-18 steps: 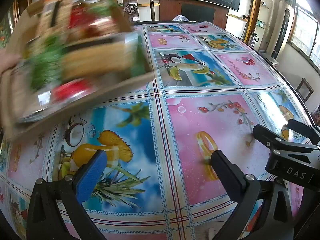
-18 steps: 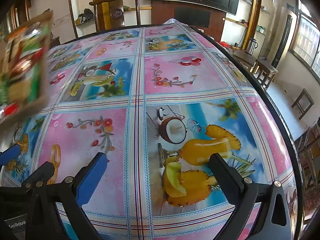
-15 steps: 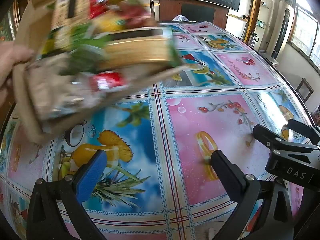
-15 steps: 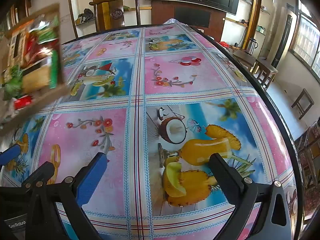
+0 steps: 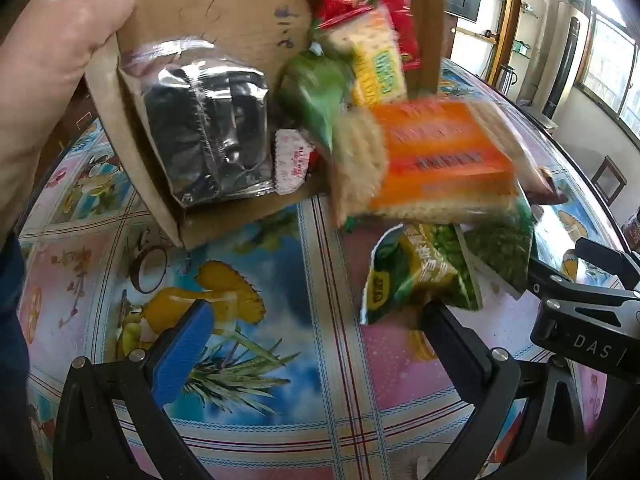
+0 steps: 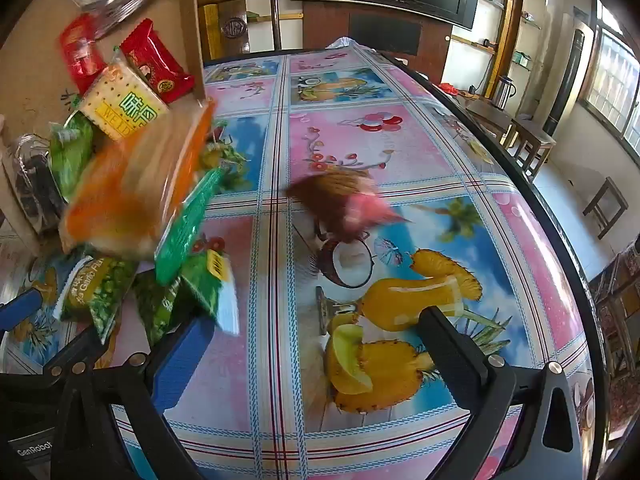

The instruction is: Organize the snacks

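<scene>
Spilling from tilted cardboard box (image 5: 224,12): crinkly, apparently foil snack packets (image 5: 204,128).

Motion blurs the orange cracker pack (image 5: 440,160) and a brown-pink packet (image 6: 344,204) beyond reading.

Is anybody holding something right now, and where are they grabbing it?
A bare hand grips the tipped cardboard box by its edge. Both grippers, left and right, hold nothing.
</scene>
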